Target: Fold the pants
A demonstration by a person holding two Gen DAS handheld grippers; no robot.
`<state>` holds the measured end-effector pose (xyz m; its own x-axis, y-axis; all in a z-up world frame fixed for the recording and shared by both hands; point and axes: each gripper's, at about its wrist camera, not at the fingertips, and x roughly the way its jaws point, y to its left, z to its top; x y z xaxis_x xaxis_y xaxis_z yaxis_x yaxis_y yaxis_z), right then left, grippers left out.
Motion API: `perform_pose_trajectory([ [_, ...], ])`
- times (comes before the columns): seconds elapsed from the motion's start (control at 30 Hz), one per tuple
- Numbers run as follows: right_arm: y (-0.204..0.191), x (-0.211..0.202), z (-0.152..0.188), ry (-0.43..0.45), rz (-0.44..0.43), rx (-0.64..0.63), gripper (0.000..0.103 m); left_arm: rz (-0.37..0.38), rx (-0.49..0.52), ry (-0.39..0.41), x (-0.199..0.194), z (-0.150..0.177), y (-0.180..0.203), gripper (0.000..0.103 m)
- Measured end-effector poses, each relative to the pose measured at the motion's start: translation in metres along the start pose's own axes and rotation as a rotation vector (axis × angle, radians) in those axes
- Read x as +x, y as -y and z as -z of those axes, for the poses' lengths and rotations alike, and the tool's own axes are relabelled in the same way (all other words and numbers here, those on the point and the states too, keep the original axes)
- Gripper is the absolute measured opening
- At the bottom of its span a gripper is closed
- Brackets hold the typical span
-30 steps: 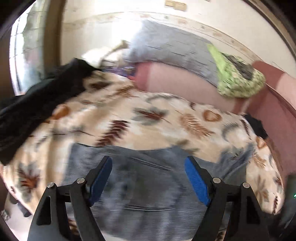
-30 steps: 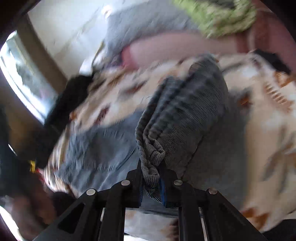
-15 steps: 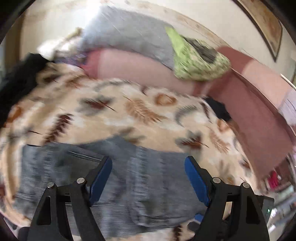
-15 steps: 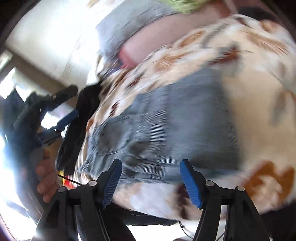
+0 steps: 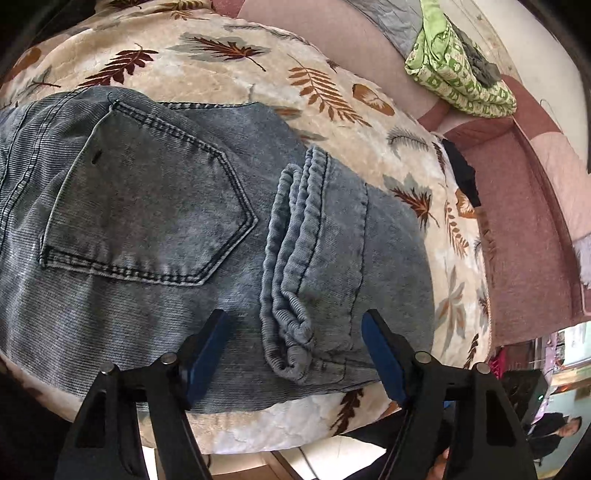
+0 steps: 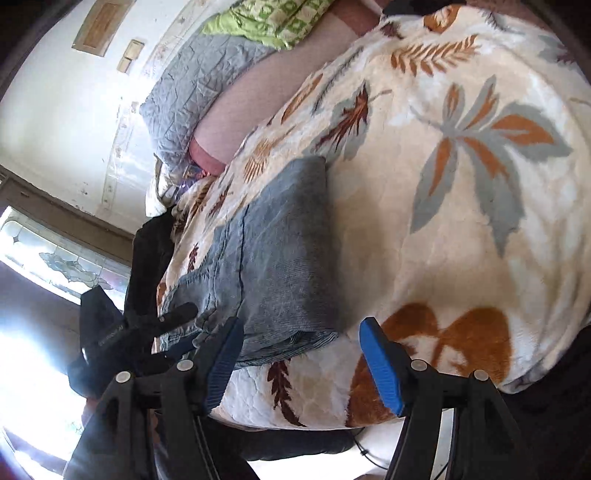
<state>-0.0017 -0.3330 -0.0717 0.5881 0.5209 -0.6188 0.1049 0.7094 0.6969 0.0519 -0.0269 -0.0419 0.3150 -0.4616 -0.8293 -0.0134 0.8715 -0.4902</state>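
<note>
Left wrist view first: the jeans (image 5: 155, 229) lie folded on a leaf-print blanket (image 5: 229, 77) that covers the bed. A back pocket (image 5: 147, 206) faces up on the left part, and the stacked leg hems (image 5: 291, 258) are laid over the seat area, running down toward the near edge of the bed. The left gripper (image 5: 295, 354) hangs right above the near end of those hems, with its jaws wide apart but closing in. The bunched hem end sits between the blue pads (image 5: 205, 356), but neither pad is pressing on it as far as I can see. Further back there's a pink bedsheet (image 5: 517, 206), a green patterned cloth (image 5: 458, 70) and a grey pillow (image 5: 391, 18).

Right wrist view: same jeans (image 6: 280, 254) seen from their right end, a neat folded block near the bed's front edge on the blanket (image 6: 461, 184). The right gripper (image 6: 299, 354) is spread open and holding nothing. Its left pad (image 6: 223, 363) is just beside the folded corner of the denim, while the other pad is over bare blanket. The left gripper (image 6: 177, 325) shows up at the far side of the jeans, dark against the window (image 6: 48, 254), low over the fabric. Can't tell from here if it touches. A black garment (image 6: 147, 254) lies at the bed's far edge.
</note>
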Motion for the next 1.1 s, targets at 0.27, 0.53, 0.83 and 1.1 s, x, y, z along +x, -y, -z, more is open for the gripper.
perform_pose_trajectory([
  [0.27,0.000,-0.015,0.000,0.037,-0.006,-0.003,0.069,-0.124,0.025,-0.013,0.011,-0.006,0.005,0.018],
  [0.53,-0.025,-0.028,-0.019,0.076,-0.019,-0.070,0.069,-0.199,0.129,0.113,-0.015,0.029,0.021,0.016],
  [0.83,-0.044,0.027,-0.041,-0.058,-0.058,-0.090,0.069,-0.176,0.099,0.056,0.008,0.018,0.002,0.019],
  [1.1,-0.016,0.055,-0.040,-0.174,-0.032,-0.017,0.069,-0.110,0.147,0.244,-0.053,0.020,0.022,0.039],
])
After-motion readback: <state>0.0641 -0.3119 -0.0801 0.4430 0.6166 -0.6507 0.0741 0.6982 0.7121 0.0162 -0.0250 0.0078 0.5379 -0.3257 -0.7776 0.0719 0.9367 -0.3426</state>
